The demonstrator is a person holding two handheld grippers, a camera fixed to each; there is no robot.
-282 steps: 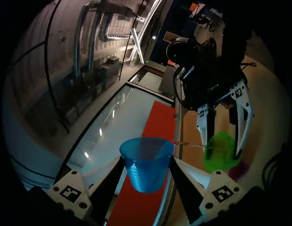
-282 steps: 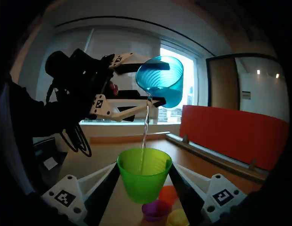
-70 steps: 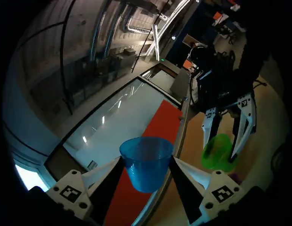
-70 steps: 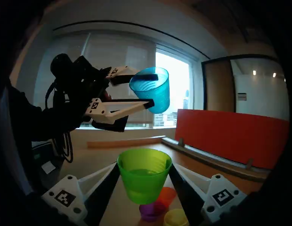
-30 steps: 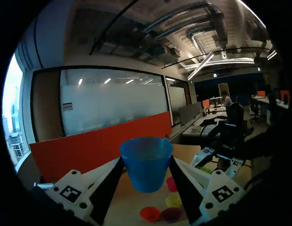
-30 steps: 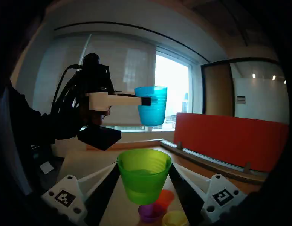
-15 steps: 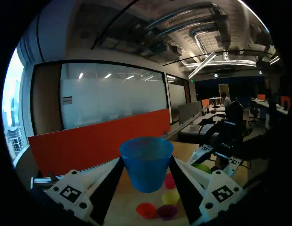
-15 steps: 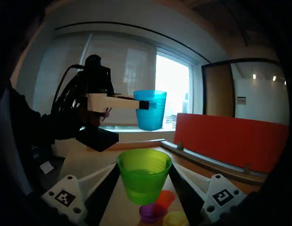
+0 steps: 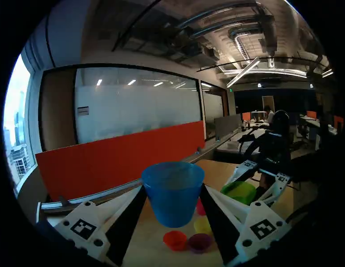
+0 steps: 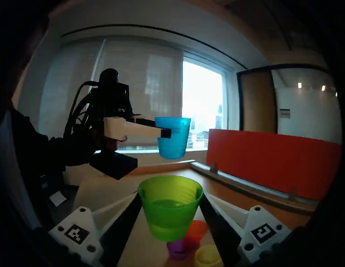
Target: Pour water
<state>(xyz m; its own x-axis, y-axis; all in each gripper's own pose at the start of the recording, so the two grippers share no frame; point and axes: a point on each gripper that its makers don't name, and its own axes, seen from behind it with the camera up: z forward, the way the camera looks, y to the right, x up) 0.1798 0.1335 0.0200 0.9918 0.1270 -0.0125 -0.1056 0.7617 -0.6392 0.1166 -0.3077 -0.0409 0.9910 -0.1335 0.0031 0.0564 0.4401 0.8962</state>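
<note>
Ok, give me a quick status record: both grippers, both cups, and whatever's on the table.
left gripper: shut on the blue cup, held upright
right gripper: shut on the green cup, held upright
blue cup: higher than the green cup, nothing pouring
green cup: partly filled with water
table: orange cup, purple cup, yellow cup, low in the right gripper view

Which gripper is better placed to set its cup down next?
Right, probably: the right gripper holds the green cup upright, low over the desk by the small cups. The left gripper holds the blue cup upright but well above the desk.
</note>
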